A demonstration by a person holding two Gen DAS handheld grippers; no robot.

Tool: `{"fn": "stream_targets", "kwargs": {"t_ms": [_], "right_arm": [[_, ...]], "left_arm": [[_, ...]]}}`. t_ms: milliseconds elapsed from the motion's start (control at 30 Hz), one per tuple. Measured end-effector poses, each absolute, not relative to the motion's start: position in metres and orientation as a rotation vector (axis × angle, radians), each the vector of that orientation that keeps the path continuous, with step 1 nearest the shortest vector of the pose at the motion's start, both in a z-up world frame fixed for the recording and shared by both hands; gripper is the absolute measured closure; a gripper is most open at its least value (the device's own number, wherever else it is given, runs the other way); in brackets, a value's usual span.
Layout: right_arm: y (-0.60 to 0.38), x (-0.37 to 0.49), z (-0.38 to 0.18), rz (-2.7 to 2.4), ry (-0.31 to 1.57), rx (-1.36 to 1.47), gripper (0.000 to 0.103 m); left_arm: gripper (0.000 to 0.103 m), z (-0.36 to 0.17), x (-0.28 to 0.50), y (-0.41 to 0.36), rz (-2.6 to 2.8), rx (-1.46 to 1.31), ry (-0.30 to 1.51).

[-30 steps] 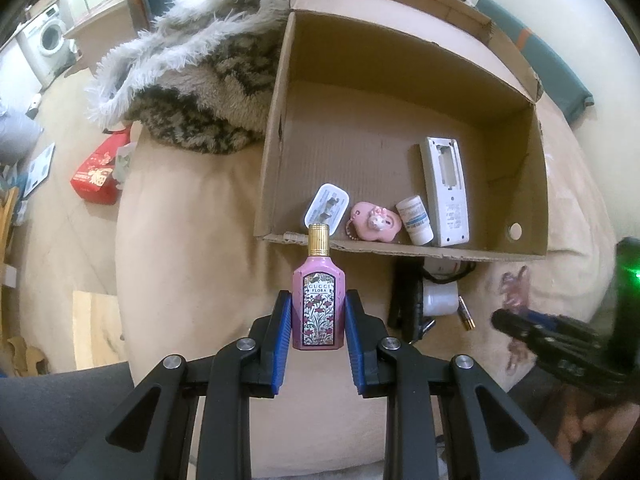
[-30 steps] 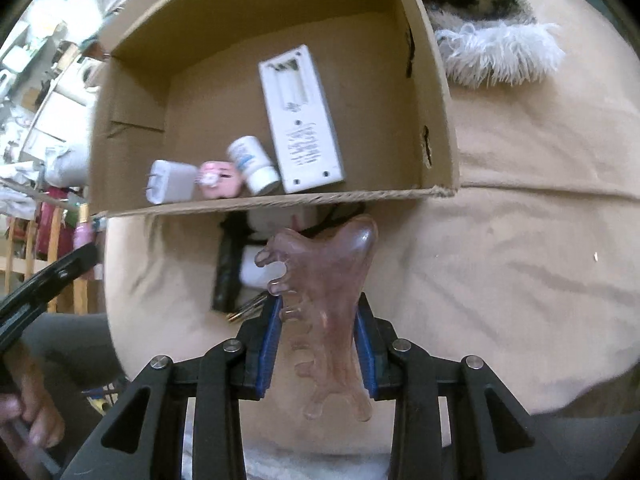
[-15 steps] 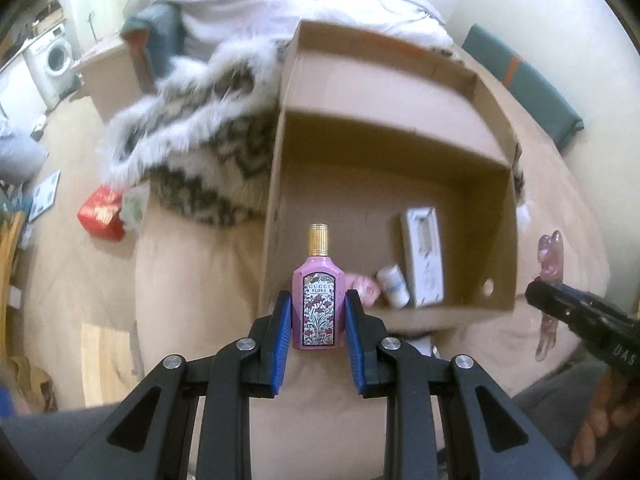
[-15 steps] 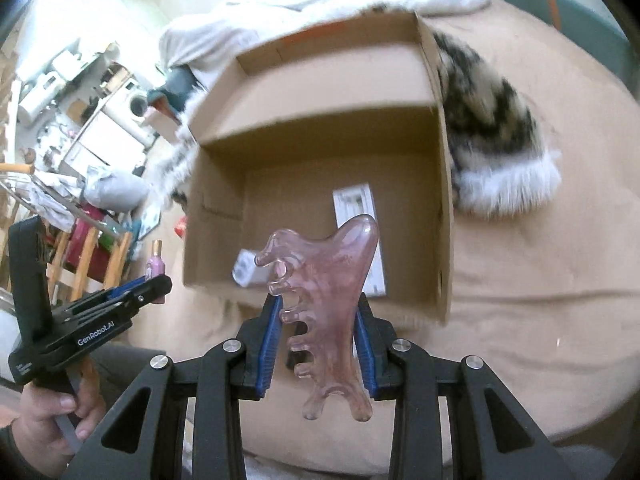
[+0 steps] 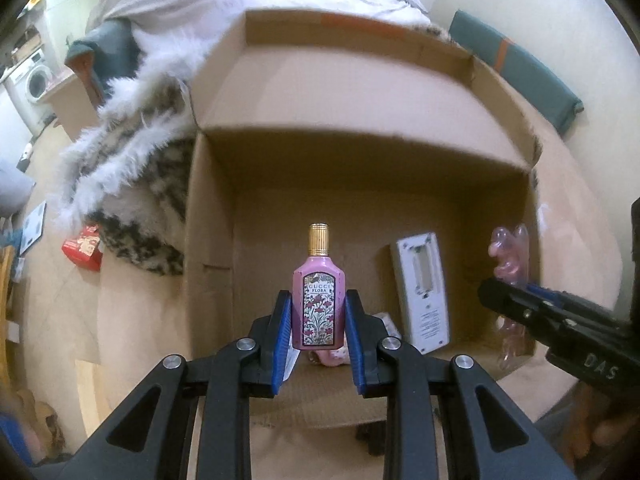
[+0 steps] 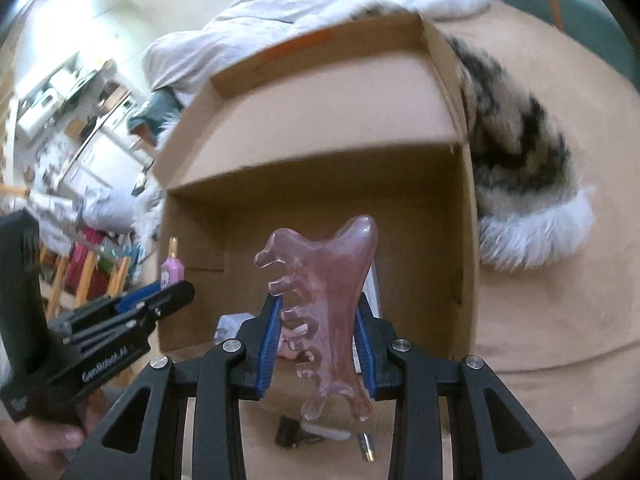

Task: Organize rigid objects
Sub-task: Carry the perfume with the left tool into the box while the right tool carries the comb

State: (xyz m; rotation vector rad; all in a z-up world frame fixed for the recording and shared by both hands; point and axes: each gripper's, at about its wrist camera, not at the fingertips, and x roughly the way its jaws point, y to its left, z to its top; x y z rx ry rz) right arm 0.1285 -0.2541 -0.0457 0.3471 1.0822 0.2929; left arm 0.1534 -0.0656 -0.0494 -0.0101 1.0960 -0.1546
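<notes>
Two tongs are loaded: left tongs (image 5: 319,320) clench the fragile, slippery perfume bottle (image 5: 318,302) mid-body; right tongs (image 6: 319,344) grip the stiff comb-edged massage tool (image 6: 326,308) mid-length.

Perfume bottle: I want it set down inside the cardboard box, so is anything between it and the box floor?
Nothing visible blocks the way. The perfume bottle, in the left gripper, faces bare box floor ahead. The white remote lies to the right.
</notes>
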Motion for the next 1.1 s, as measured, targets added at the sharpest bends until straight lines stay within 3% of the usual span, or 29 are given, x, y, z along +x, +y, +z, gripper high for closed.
{"fn": "stream_targets", "kwargs": {"t_ms": [633,1100], "right_arm": [[-0.223,0.151,-0.096,0.242,1.224,0.214,0.067],[-0.212,0.154,-0.099,0.232,1.226,0.194,0.067]], "left_arm": [[0.080,-0.085,0.162,-0.052,-0.102,-0.035,1.153],[0.080,-0.083,0.162,-0.060,-0.094,0.007,1.138]]}}
